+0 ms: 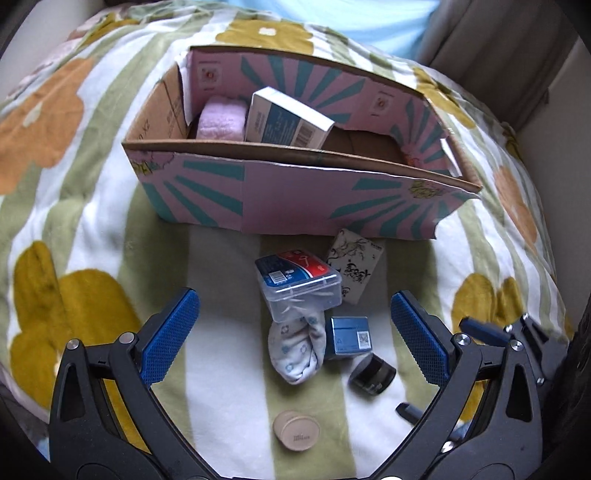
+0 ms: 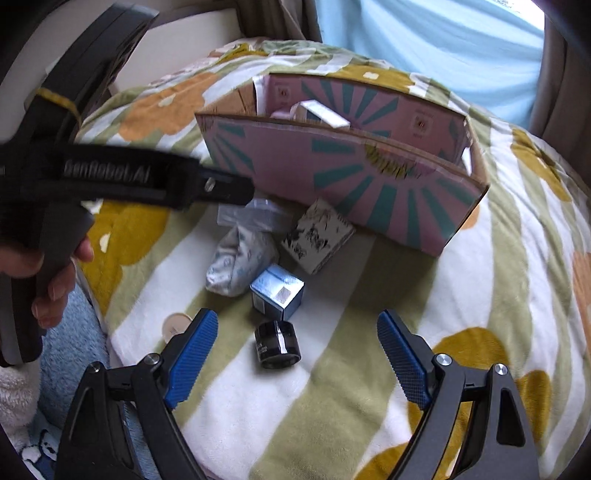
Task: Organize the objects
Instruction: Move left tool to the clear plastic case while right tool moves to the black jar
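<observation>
Both grippers' fingers spread wide and empty, left gripper point(image 1: 295, 339) over the clear case point(image 1: 299, 288), right gripper point(image 2: 297, 354) framing the black jar point(image 2: 277, 343), loose items clustered beside the cardboard box point(image 1: 295, 199) for loading

- A blanket point(image 1: 92, 206) with green and white stripes and large orange and mustard flowers covers the soft surface that fills most of both views.
- Beyond the blanket's far edge hangs a pale blue curtain point(image 2: 443, 48), brightly lit from behind.
- Beige drapes point(image 1: 495, 40) hang just to the right of the curtain; another beige fold point(image 2: 291, 18) shows at its left.
- A pale wall point(image 1: 557, 110) stands beside the blanket's right edge.
- At the blanket's near-left edge lies a fluffy light blue cloth point(image 2: 70, 354), with white fleece point(image 2: 14, 402) next to it.
</observation>
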The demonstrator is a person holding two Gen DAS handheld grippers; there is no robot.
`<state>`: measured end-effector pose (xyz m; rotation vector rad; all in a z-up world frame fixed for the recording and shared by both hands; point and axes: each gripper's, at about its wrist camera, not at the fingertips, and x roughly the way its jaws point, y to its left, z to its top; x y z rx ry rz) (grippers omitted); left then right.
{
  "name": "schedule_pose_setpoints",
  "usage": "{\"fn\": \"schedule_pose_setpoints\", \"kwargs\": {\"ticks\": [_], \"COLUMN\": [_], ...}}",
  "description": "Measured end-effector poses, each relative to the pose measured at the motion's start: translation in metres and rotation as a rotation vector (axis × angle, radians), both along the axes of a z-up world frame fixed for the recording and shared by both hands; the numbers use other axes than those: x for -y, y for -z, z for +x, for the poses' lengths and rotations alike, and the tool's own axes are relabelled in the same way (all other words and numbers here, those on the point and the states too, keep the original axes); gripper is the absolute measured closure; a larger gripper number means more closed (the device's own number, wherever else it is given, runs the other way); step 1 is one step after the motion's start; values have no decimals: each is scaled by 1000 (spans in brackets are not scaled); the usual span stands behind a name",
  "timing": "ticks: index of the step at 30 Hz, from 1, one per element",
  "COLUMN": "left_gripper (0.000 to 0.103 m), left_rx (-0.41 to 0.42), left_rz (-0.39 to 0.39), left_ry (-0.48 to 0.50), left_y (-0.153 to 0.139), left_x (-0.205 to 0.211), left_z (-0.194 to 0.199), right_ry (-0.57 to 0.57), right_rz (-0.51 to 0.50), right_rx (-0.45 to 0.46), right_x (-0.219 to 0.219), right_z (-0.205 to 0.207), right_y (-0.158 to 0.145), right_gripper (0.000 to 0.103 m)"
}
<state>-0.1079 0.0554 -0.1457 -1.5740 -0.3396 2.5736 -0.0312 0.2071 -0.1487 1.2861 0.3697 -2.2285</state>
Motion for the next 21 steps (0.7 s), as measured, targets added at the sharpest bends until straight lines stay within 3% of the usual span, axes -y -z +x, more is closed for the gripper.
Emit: {"fn": "schedule_pose_setpoints", "kwargs": {"ticks": [8, 12, 18, 20, 21], "left_gripper": [2, 4, 15, 30, 33], "left_rx": [47, 67, 87, 88, 90], "left_rz": [-4, -1, 7, 8, 14], "left_ry": [-39, -52, -52, -49, -49], "left_y": [32, 43, 52, 53, 54], "left_x": [-8, -9, -8, -8, -7], "left_z": [-23, -30, -34, -35, -35], "right_ry": [-24, -43, -50, -54, -55], "right_rz": [28, 39, 50, 62, 65], "right_rx": [31, 43, 65, 66, 67], "right_x": [7, 13, 18, 19, 19], "right_z": [-4, -2, 1, 3, 4], "right_y": [39, 51, 63, 65, 66], "right_gripper": [18, 25, 36, 41, 44]}}
